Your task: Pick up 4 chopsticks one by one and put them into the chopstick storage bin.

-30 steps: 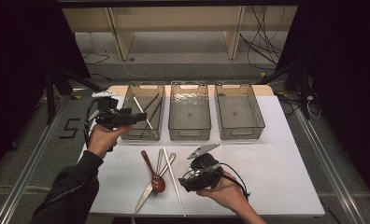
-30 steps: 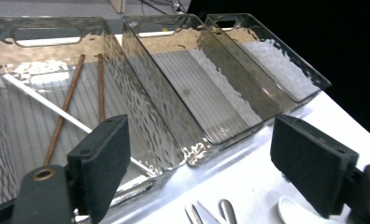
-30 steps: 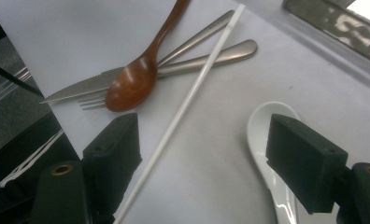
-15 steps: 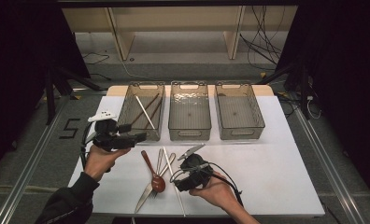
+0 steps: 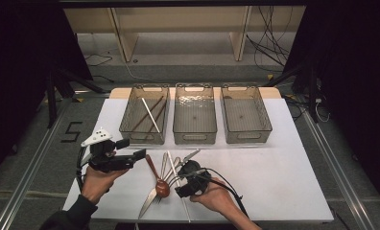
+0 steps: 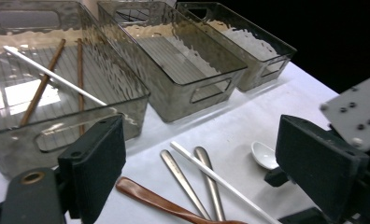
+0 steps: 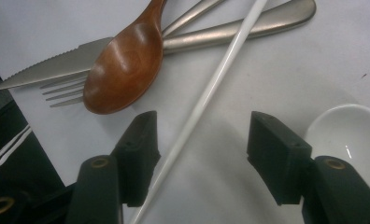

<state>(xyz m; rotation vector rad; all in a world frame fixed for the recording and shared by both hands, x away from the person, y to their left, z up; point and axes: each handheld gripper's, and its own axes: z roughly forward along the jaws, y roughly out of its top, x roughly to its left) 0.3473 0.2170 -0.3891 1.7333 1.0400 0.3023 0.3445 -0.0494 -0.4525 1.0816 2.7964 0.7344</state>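
The left hand-held gripper [image 5: 133,149], jaws wide and empty, has dropped from the left bin [image 5: 145,115] toward the tabletop [image 5: 284,177]. The right hand-held gripper [image 7: 199,140], just been closing, straddles the white chopstick [image 7: 206,93] unpinched, beside the wooden spoon [image 7: 124,65]; bare tabletop lies rightward.

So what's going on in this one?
A person is sorting cutlery into three clear bins. The left bin already holds two brown chopsticks and a white one. The right gripper is low over the pile, its jaws just closing around the white chopstick without pinching it yet. The left gripper hovers open and empty beside the wooden spoon.
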